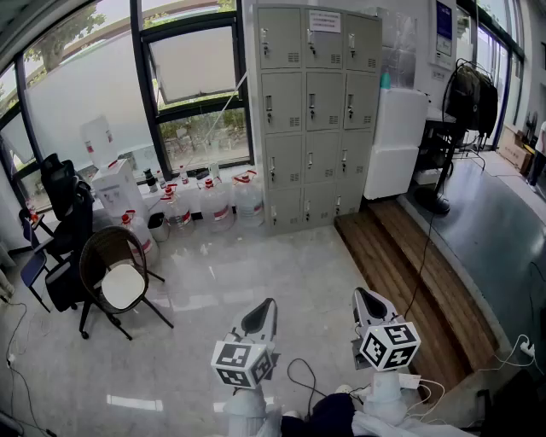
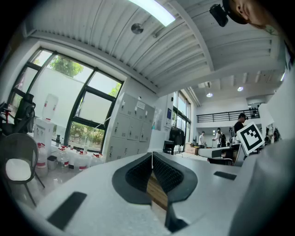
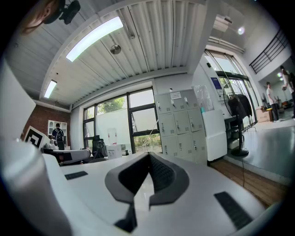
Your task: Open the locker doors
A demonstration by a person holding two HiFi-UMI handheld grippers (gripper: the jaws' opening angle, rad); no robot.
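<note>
Twelve locker doors (image 1: pixel 324 100) — left gripper (image 1: pixel 270 302), right gripper (image 1: pixel 359 294): two.

No print is legible: the notice (image 1: pixel 324 21) on the lockers (image 1: pixel 317 111) (white paper) is too small.

I am looking into an office-like workspace inside an industrial hall: a bank of grey metal lockers (image 1: pixel 316 119) stands beside tall windows (image 1: pixel 94 94), water jugs (image 1: pixel 217 205) line the polished floor (image 1: pixel 239 273), chairs (image 1: pixel 101 252) stand nearby, and strip lights (image 3: pixel 92 39) run along a corrugated ceiling (image 3: pixel 152 41).
</note>
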